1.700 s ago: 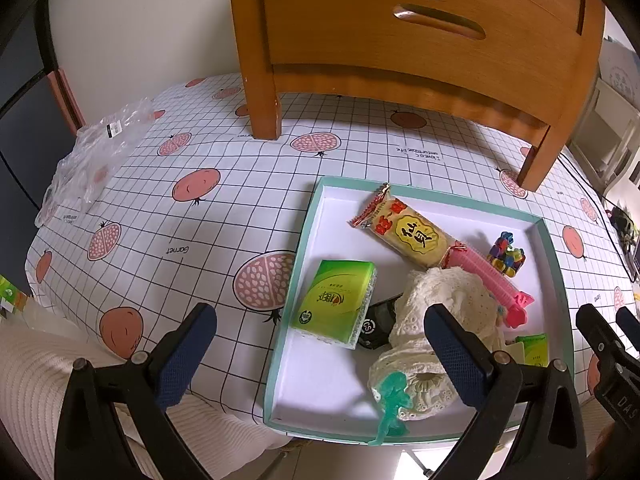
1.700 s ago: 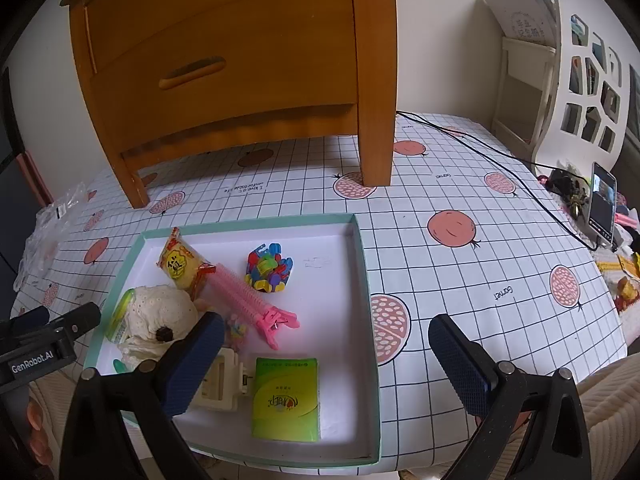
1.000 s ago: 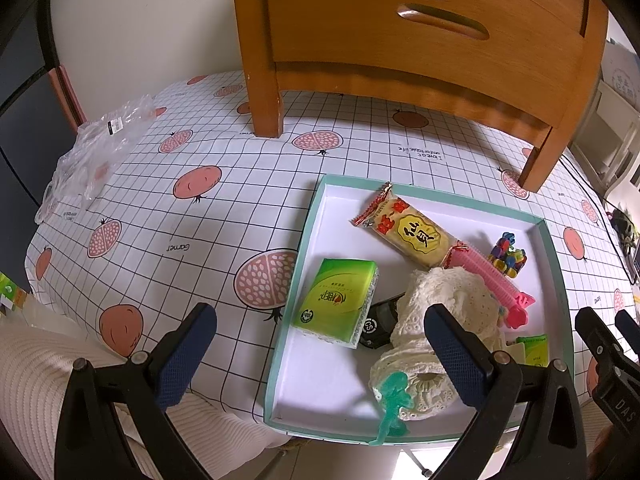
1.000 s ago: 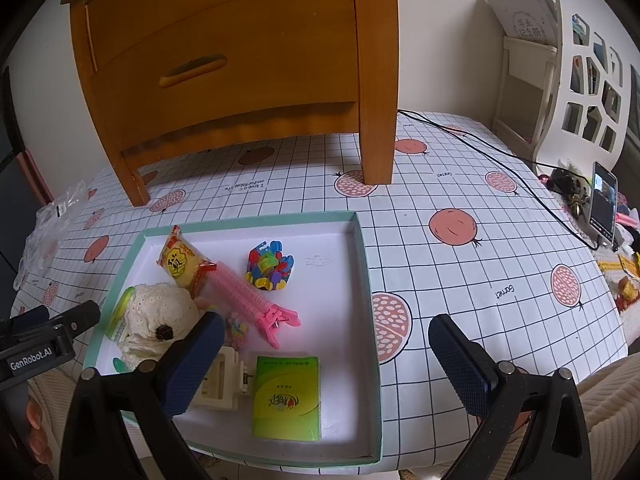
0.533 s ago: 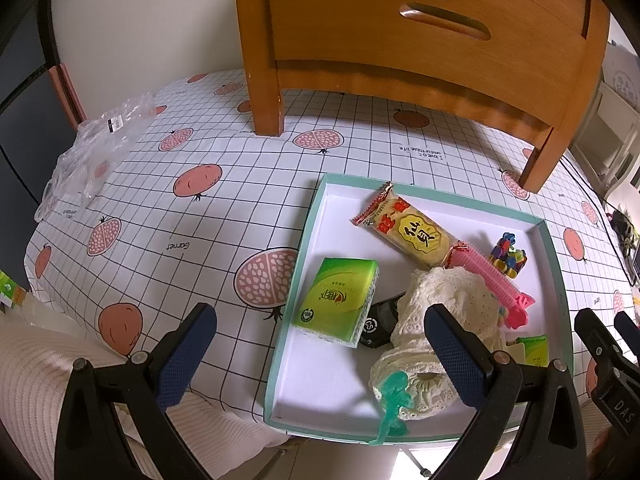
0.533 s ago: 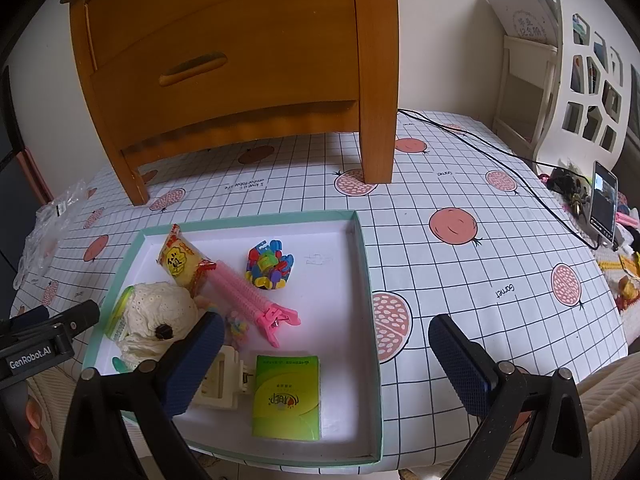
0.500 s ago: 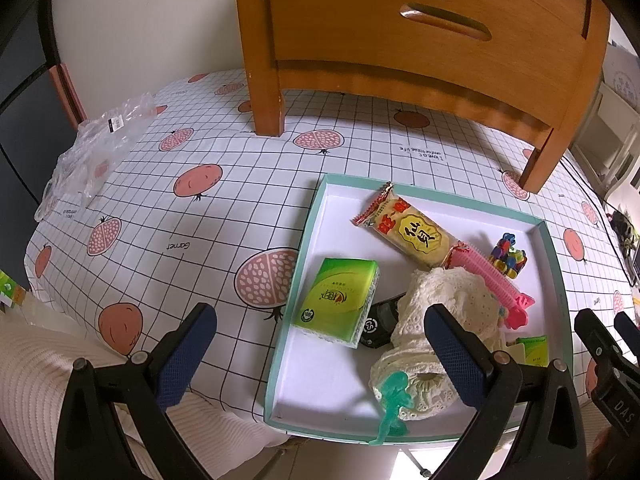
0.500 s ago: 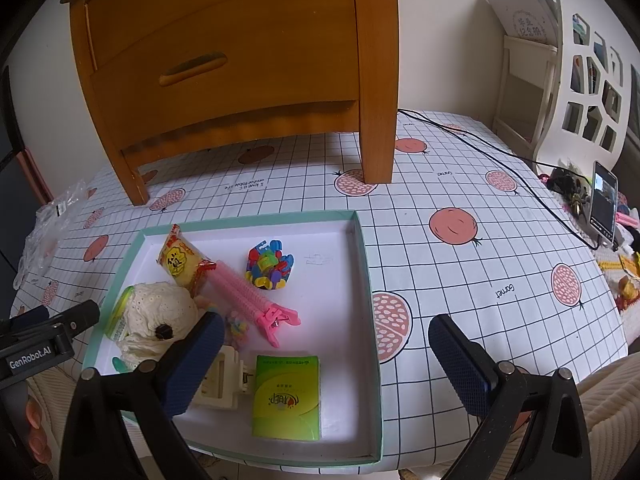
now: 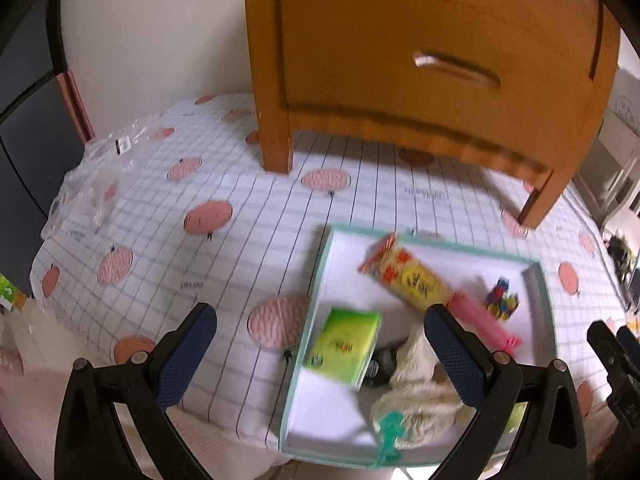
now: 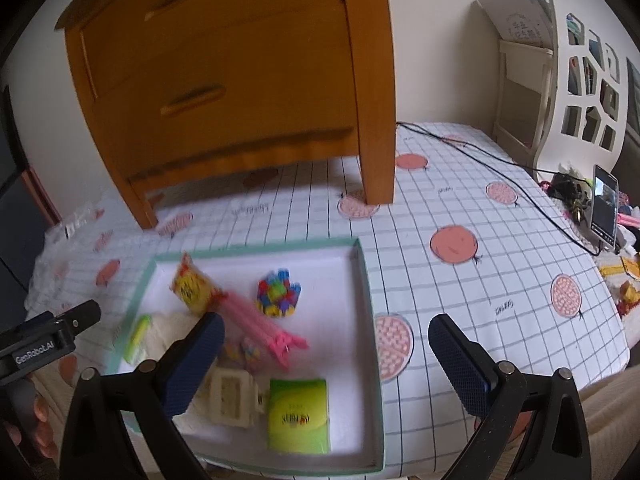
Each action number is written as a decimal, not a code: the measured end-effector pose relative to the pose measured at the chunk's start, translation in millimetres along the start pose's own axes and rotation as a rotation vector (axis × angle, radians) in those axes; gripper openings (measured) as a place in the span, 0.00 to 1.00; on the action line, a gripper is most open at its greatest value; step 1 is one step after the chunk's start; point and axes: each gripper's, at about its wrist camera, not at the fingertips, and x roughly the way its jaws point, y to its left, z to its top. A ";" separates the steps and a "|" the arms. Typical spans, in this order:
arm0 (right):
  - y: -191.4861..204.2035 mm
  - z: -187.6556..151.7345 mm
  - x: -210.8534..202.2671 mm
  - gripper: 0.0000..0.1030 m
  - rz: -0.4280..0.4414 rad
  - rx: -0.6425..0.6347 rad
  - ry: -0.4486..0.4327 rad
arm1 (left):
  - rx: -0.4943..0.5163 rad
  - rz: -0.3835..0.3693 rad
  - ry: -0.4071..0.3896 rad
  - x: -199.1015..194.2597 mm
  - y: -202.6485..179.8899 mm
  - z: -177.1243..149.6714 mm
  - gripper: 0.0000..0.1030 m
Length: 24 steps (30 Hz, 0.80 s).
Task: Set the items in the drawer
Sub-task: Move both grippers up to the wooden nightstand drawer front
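While both grippers are held low over the near edge of the table, nothing is gripped: the left gripper (image 9: 320,344) is spread wide, its blue-padded fingers (image 9: 184,356) apart above the checked tablecloth (image 9: 224,240) and the left rim of the tray, and the right gripper (image 10: 326,360) is likewise spread, one finger over the tray and the other over bare cloth to its right. A shallow white tray with a teal rim (image 10: 366,280) is set on the cloth in front of a wooden nightstand (image 10: 240,80), whose two drawers are seen shut; the lower drawer handle (image 9: 456,68) is visible in the left wrist view. Inside the tray, a green tissue pack (image 9: 344,346) is lying near the left wall, and a second green tissue pack (image 10: 298,416) is placed at the near right. A yellow-and-red snack packet (image 9: 408,276) is lying toward the far side, with a pink clip (image 10: 260,328) just beside it and a cluster of small multicoloured pieces (image 10: 278,292) near the pink clip. A cream knitted item (image 9: 416,392) is bunched at the near side, partly hidden by a left finger, and a small teal piece (image 9: 388,436) rests at its edge. A cream plastic block (image 10: 232,394) touches the second tissue pack. Crumpled clear plastic bags (image 9: 96,176) are lying at the far left of the table, and a black cable (image 10: 500,168) is trailed across the right side toward a phone (image 10: 604,204). Both views are blurred
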 end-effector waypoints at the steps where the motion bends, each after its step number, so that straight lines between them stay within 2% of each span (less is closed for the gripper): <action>1: -1.9 4.8 -0.3 1.00 -0.002 0.006 -0.002 | -0.014 -0.025 -0.006 -0.8 2.1 9.0 1.00; 5: -11.6 29.3 -1.5 1.00 0.022 0.054 -0.019 | -0.063 -0.083 -0.045 -0.4 10.4 41.2 1.00; 11: -17.1 77.0 6.2 1.00 0.039 0.028 -0.075 | -0.113 -0.158 -0.131 6.5 27.9 91.3 1.00; 14: -18.1 99.4 15.6 1.00 0.044 0.012 -0.091 | -0.094 -0.163 -0.163 9.1 34.5 114.2 1.00; 18: -13.3 126.1 31.1 1.00 0.045 -0.020 -0.103 | -0.054 -0.150 -0.150 19.6 40.2 144.3 1.00; 24: -9.0 164.6 54.2 1.00 0.076 -0.045 -0.105 | -0.046 -0.142 -0.157 38.8 56.0 179.8 1.00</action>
